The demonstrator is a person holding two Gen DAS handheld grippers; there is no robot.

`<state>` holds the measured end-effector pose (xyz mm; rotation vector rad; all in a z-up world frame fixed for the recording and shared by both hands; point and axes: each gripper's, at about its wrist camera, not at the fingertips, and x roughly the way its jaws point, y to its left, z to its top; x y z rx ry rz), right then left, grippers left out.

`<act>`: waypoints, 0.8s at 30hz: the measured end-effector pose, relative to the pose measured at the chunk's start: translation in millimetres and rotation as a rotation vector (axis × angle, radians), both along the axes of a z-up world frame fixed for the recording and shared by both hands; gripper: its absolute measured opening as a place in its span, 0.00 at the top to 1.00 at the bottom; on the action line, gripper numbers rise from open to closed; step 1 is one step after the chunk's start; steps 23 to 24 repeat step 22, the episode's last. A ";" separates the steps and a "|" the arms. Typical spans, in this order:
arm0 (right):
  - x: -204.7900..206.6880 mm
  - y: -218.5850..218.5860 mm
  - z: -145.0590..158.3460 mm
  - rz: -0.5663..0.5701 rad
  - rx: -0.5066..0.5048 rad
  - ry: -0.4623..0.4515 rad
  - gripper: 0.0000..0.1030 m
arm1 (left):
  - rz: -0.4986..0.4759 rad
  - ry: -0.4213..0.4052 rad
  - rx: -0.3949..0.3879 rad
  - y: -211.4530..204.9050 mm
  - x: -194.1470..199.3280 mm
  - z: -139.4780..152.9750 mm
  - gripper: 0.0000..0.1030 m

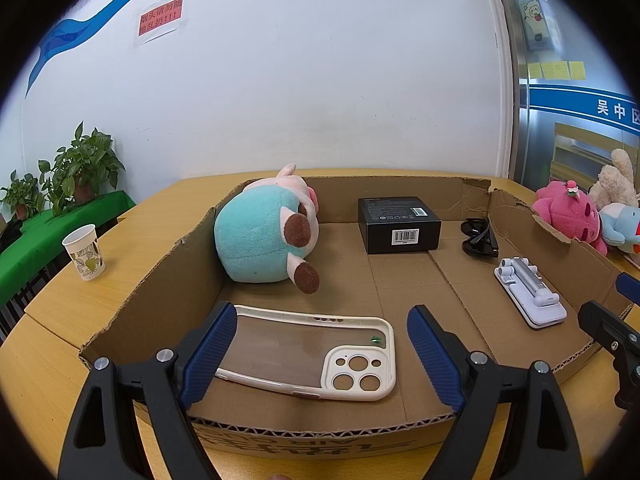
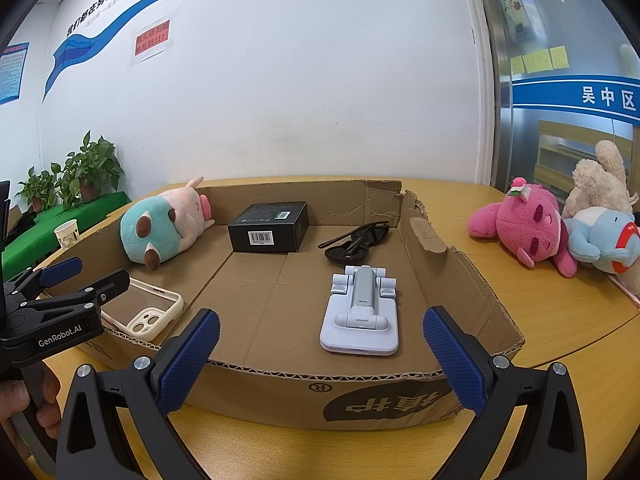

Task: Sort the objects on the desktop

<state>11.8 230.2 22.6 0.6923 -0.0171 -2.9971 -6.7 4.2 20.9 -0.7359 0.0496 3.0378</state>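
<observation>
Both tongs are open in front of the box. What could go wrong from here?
The phone case lies flat against the near cardboard wall, so the left tongs may snag the rim. The sunglasses almost touch the folded phone stand; the right tongs could knock them.

An office or staff room: a white wall [image 2: 280, 92] bears a blue slogan banner [image 2: 120, 20] and a red notice [image 2: 152, 38] (Chinese characters), potted plants [image 2: 86, 172] stand left of it, sticky notes [image 2: 540, 60] on glass to its right.
</observation>
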 end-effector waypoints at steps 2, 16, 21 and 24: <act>0.1 0.0 0.0 0.000 0.000 0.001 0.00 | -0.002 0.001 0.001 -0.2 0.1 0.2 0.15; 0.0 0.2 -0.7 0.000 0.000 0.001 0.00 | -0.008 -0.001 0.002 0.6 -1.2 -0.3 0.14; -0.8 0.0 -0.1 0.000 0.002 0.000 0.00 | -0.011 -0.002 0.001 2.4 -1.5 -1.1 0.12; -0.7 0.0 0.0 0.001 0.001 0.000 0.00 | -0.010 -0.003 0.000 2.6 -1.5 -1.2 0.12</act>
